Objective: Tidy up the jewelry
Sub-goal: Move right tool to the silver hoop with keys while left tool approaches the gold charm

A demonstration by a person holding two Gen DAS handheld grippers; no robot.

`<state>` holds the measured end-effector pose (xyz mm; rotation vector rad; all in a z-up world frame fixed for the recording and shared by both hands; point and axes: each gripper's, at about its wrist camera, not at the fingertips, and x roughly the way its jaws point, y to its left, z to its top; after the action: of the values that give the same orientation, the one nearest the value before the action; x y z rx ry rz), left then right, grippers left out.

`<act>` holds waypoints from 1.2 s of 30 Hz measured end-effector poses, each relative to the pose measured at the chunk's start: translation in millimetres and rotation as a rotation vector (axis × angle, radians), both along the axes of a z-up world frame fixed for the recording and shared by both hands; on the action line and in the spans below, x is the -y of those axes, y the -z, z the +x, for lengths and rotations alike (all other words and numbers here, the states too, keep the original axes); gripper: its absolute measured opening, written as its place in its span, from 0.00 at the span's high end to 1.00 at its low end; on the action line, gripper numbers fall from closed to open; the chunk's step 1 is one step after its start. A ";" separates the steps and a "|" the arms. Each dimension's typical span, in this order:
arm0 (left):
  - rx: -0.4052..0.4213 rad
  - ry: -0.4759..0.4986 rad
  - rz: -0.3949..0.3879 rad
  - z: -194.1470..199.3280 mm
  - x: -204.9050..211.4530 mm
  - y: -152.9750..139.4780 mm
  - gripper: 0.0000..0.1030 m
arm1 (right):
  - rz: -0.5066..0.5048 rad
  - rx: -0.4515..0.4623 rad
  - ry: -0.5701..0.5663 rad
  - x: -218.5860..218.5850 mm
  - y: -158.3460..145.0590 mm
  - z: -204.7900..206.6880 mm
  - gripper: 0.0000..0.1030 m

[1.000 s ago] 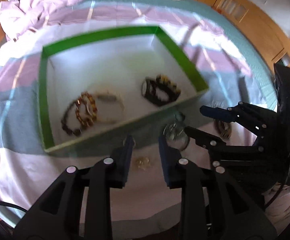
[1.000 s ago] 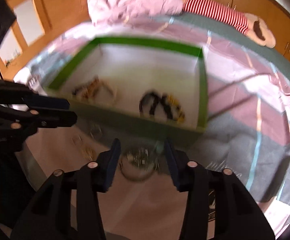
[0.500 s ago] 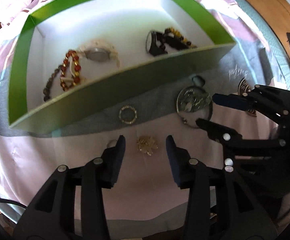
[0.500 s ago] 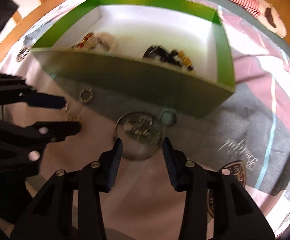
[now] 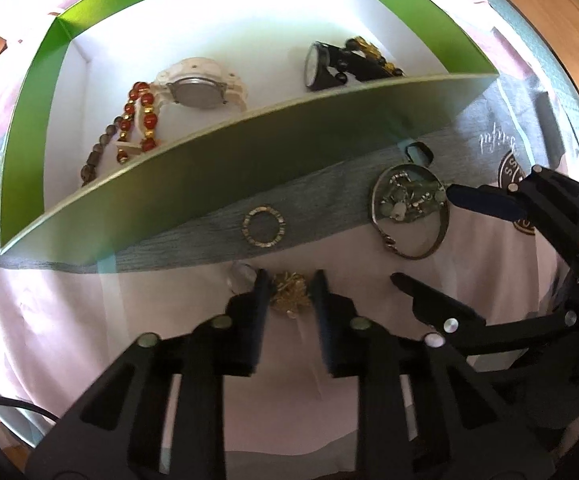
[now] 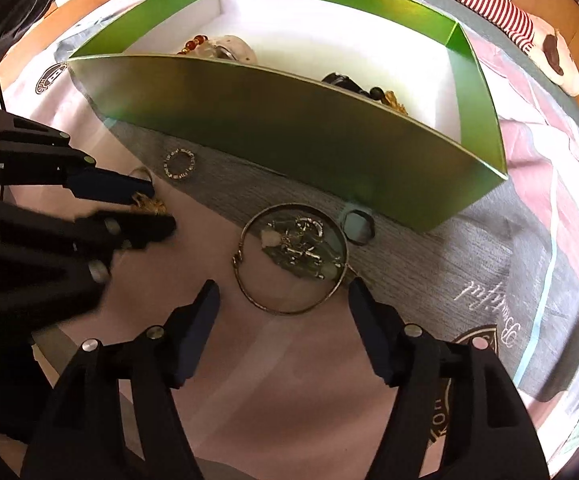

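Right at our fingertips on the bedspread (image 6: 281, 380) we've got two targets. The left hand-held gripper (image 5: 289, 286) has its jaws narrowed around the little gold brooch (image 5: 289, 294), which sits dead between the tips at 12 o'clock. We can't tell if the pads actually pinch it yet, but it's close. A clear bead (image 5: 241, 274) lies just beside the left finger at about 11.

The right hand-held gripper (image 6: 283, 292) is spread wide, straddling the near edge of the big bangle with charms (image 6: 293, 256), which also lies straight ahead at 12. The bangle is round, so no real long axis to worry about; the wide jaws flank it on both sides. We reckon each piece goes to the arm that's on it, left for the brooch, right for the bangle.

A bit further out: a small rhinestone ring (image 5: 263, 226) and a dark ring (image 6: 357, 226) on the grey stripe, neither touched.

Beyond those sits the green box (image 5: 249, 168), already holding a white watch (image 5: 199, 90), a red bead bracelet (image 5: 137, 120) and a black watch (image 5: 321, 66).

Compared to half a second ago, we've dropped in closer on both sides: left jaws pulled in tighter with the brooch now between them, right jaws opened up a lot wider.
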<state>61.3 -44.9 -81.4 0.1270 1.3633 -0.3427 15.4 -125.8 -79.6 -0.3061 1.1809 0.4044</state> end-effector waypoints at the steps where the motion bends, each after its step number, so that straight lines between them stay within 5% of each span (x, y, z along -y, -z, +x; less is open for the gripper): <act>1: -0.003 -0.008 -0.010 1.6 -1.6 -1.2 0.78 | -0.001 0.014 -0.003 -0.9 -0.5 -1.1 0.36; 15: 0.020 -0.042 -0.053 2.1 -27.2 -21.1 0.78 | 0.051 0.068 -0.007 -2.1 -25.7 -9.7 0.50; 22: 0.033 -0.043 -0.064 -0.3 -33.7 -28.4 0.78 | 0.012 0.050 -0.002 -9.7 -15.1 -11.0 0.50; 26: 0.028 -0.049 -0.057 1.6 -29.0 -24.8 0.78 | -0.014 0.036 0.001 -16.0 -0.4 11.7 0.41; 36: 0.045 -0.060 -0.074 1.4 -30.6 -30.7 0.78 | 0.044 0.077 -0.002 -18.2 -24.1 7.2 0.47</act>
<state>62.8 -14.3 -50.7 0.0322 1.3060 -0.3373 22.6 -107.6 -55.5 -0.2830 1.0946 0.4164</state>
